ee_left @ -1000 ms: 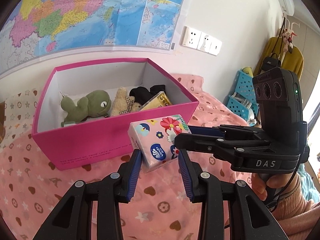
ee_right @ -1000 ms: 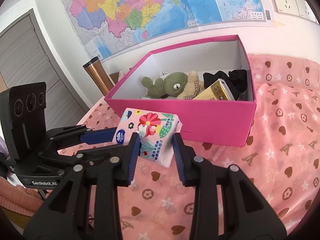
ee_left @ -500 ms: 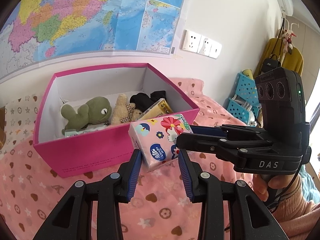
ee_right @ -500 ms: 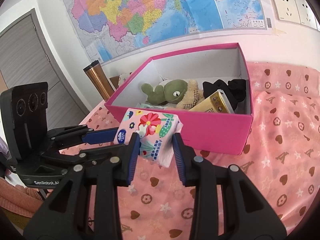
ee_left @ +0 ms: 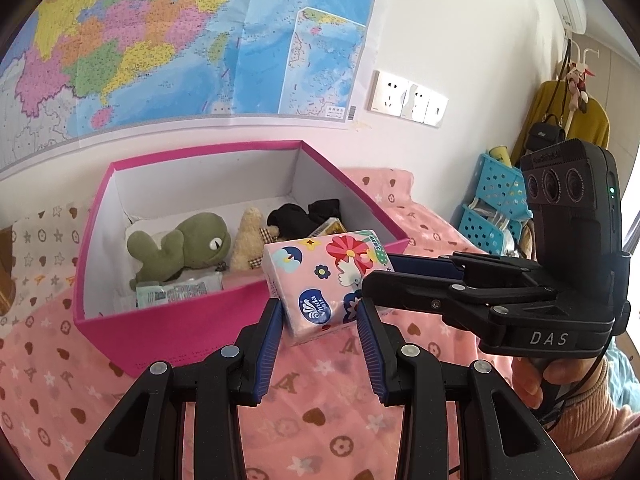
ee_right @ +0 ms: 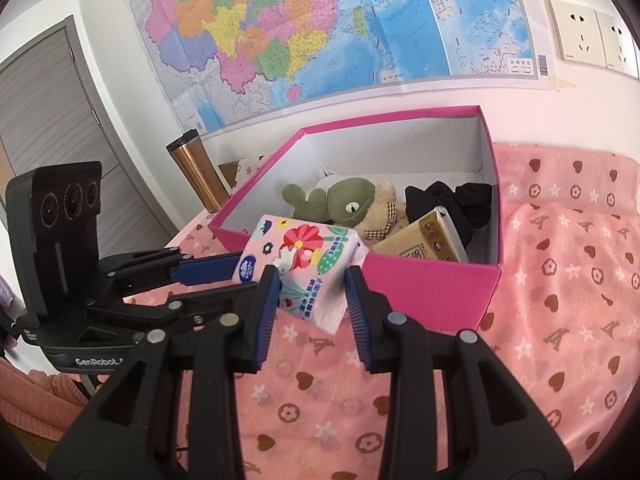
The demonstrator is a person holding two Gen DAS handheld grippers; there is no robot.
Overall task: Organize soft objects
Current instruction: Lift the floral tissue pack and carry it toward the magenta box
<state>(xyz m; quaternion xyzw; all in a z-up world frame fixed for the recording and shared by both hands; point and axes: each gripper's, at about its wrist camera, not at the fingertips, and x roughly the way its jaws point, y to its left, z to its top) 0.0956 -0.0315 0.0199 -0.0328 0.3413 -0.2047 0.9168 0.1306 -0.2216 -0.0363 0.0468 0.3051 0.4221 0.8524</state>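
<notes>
A pink flowered tissue pack [ee_left: 325,280] hangs in the air in front of the pink box [ee_left: 180,332]. My left gripper [ee_left: 318,312] is shut on its near end and my right gripper [ee_right: 310,280] is shut on the pack [ee_right: 304,264] from the other side. The box [ee_right: 432,288] holds a green plush [ee_left: 184,248], a beige plush bear [ee_left: 248,240], black cloth [ee_left: 304,212], a gold pack [ee_right: 428,240] and a wipes packet [ee_left: 180,292].
The box stands on a pink patterned cloth [ee_right: 560,280] against a wall with a map. A copper tumbler [ee_right: 196,168] stands left of the box. Blue baskets [ee_left: 492,208] stand at the far right.
Both grippers have lifted the tissue pack higher, so more of the box's inside shows. The grip on the pack is unchanged.
</notes>
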